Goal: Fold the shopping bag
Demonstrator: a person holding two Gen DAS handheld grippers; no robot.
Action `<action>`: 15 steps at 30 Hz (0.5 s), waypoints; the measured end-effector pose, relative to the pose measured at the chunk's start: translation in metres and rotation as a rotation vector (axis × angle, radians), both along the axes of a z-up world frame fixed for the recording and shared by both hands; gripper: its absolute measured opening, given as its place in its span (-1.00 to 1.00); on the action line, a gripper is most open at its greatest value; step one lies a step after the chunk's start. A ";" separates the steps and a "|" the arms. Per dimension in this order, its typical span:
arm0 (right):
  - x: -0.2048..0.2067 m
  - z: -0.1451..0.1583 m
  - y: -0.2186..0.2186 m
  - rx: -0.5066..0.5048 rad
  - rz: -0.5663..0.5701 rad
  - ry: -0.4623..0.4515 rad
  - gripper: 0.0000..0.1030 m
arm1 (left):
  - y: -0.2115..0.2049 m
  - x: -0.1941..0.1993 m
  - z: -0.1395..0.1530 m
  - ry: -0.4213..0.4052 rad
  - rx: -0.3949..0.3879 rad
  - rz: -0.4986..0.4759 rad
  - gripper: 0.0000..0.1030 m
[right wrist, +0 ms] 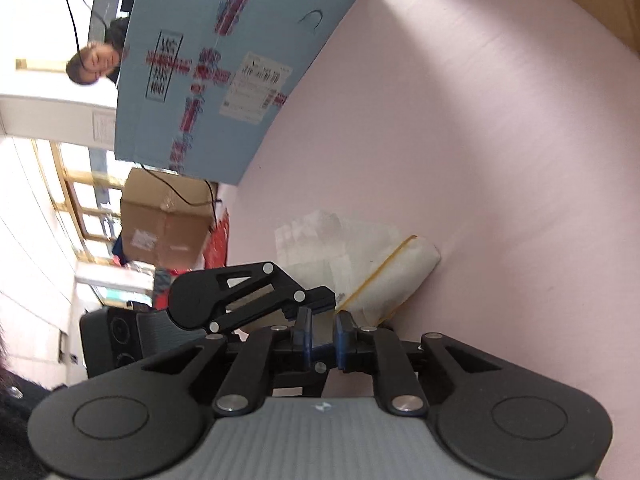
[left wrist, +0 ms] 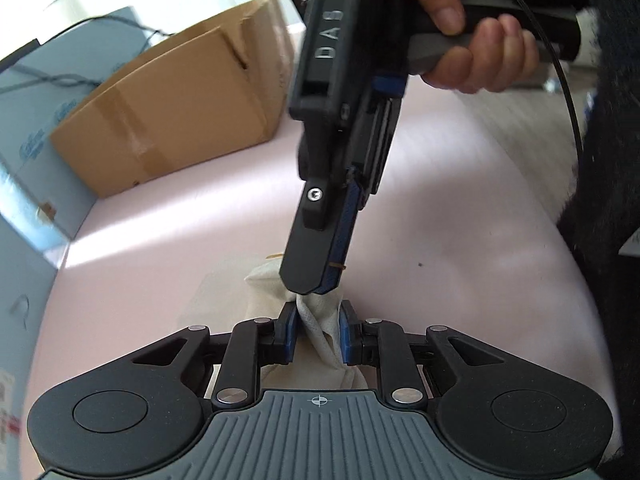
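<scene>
Nearly done: left gripper [left wrist: 316, 334] jaws pinch a twisted neck of the white shopping bag [left wrist: 316, 320] on the pink bench [left wrist: 160, 220]. Right gripper [left wrist: 316, 284] jaws, narrow, tug the yellow rubber band [right wrist: 380, 272] already looped round the folded bundle. Left: seat band, let go.

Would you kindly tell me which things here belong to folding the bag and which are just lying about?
Belongs to the job:
- white shopping bag, bunched
- yellow rubber band around it
- left claw, pinching the bag
- right claw, at the bag

Lying about:
- brown cardboard box
- blue carton
- pink table
</scene>
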State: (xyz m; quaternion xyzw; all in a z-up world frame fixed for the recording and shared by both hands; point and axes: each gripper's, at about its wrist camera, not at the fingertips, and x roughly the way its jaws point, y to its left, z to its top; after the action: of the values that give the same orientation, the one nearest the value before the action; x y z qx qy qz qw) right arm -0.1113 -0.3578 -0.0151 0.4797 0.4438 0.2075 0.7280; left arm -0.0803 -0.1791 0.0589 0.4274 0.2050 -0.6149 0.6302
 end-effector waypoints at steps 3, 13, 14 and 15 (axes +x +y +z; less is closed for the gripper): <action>0.002 0.002 0.004 0.010 -0.006 -0.031 -0.72 | -0.001 -0.001 -0.002 -0.019 0.004 -0.030 -0.64; 0.069 0.020 0.026 -0.195 0.168 0.049 -0.79 | 0.003 -0.017 -0.015 -0.130 -0.014 -0.059 -0.65; 0.074 0.023 0.030 -0.222 0.190 0.060 -0.79 | 0.003 -0.021 -0.018 -0.157 -0.012 -0.067 -0.65; 0.076 0.023 0.031 -0.225 0.184 0.080 -0.79 | 0.003 -0.026 -0.021 -0.193 -0.007 -0.078 -0.65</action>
State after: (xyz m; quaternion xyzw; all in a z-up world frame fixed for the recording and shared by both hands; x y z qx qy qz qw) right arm -0.0351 -0.3264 0.0074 0.3602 0.5352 0.2030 0.7367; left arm -0.1067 -0.1761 0.0382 0.4900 0.1245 -0.5957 0.6241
